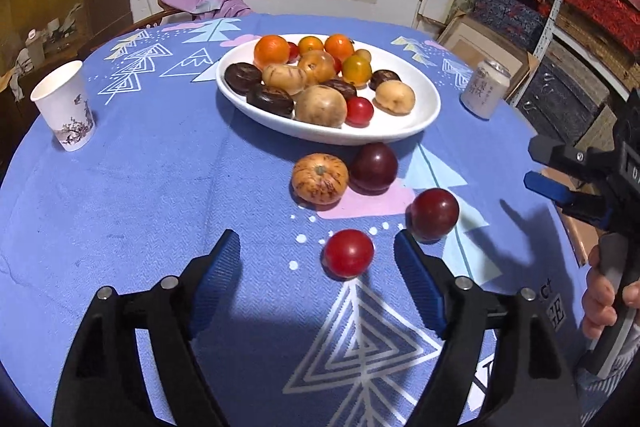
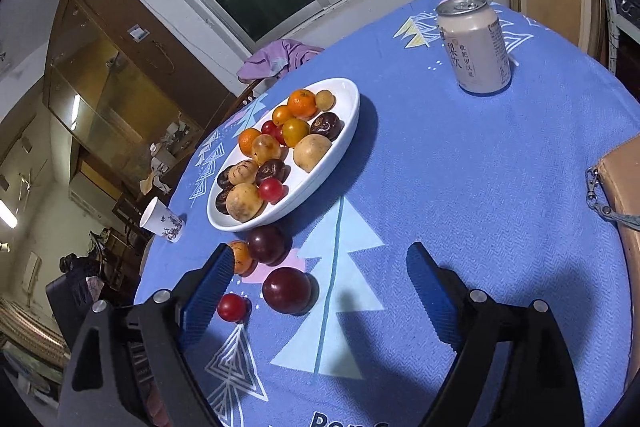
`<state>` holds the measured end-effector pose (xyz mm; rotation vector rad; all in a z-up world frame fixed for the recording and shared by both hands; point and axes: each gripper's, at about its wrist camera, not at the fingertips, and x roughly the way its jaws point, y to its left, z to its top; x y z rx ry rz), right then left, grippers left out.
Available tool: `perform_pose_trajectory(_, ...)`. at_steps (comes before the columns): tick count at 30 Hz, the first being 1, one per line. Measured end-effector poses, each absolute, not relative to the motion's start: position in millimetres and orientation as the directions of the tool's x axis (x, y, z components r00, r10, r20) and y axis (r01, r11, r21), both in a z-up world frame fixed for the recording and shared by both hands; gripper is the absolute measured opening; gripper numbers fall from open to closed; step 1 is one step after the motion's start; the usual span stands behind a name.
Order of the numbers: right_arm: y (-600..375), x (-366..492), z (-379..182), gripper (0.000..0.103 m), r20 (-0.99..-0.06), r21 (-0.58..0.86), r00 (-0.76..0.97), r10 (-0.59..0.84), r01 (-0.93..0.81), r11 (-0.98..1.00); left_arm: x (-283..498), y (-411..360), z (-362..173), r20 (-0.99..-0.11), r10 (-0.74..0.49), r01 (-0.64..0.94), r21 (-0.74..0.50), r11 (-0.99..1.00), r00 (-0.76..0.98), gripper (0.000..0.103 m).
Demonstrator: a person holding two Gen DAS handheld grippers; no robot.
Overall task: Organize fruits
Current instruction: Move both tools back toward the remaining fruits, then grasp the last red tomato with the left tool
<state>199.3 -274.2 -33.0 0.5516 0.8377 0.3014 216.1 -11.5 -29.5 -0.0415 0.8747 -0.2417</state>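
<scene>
**A:** What is the setting?

**B:** A cluttered room with a dark window and stacked boxes on shelves. A round table wears a blue cloth (image 1: 120,195) printed with white trees. A white dish (image 1: 420,115) sits past the middle, heaped with fruit. A paper cup (image 1: 66,107) stands at nine o'clock from the dish in the left wrist view, a drink can (image 1: 486,89) at three o'clock.

**A:** How far along is the sorting?

**B:** Mostly done, I would judge. The dish already holds more than a dozen pieces: oranges, tan and dark brown fruits, small red ones. Four pieces lie loose on the cloth at six o'clock from the dish: a speckled orange fruit (image 1: 320,178), a dark plum (image 1: 374,167) touching it, a second plum (image 1: 434,213) nearer the camera, and a small red fruit (image 1: 348,253) nearest of all.

**A:** And the tools?

**B:** The left gripper (image 1: 318,261) is spread wide and holds nothing; the red fruit lies just ahead, between its blue fingers, untouched. The right gripper (image 2: 320,277) is also spread and empty, with the second plum in front of its gap, toward the left finger. From the left view a hand (image 1: 600,301) grips the right tool's handle at four o'clock.

**A:** What remains?

**B:** Probably lifting those four into the dish.
</scene>
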Motion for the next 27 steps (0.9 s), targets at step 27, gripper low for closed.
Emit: perform_pose_trajectory(27, -265.5, 198.5, -32.7, 0.089, -0.631, 0.549, 0.616, 0.472, -0.075, 0.832, 224.1, 14.1, -41.0, -0.795, -0.235, 0.169, -0.169, 0.971, 0.559, 0.066)
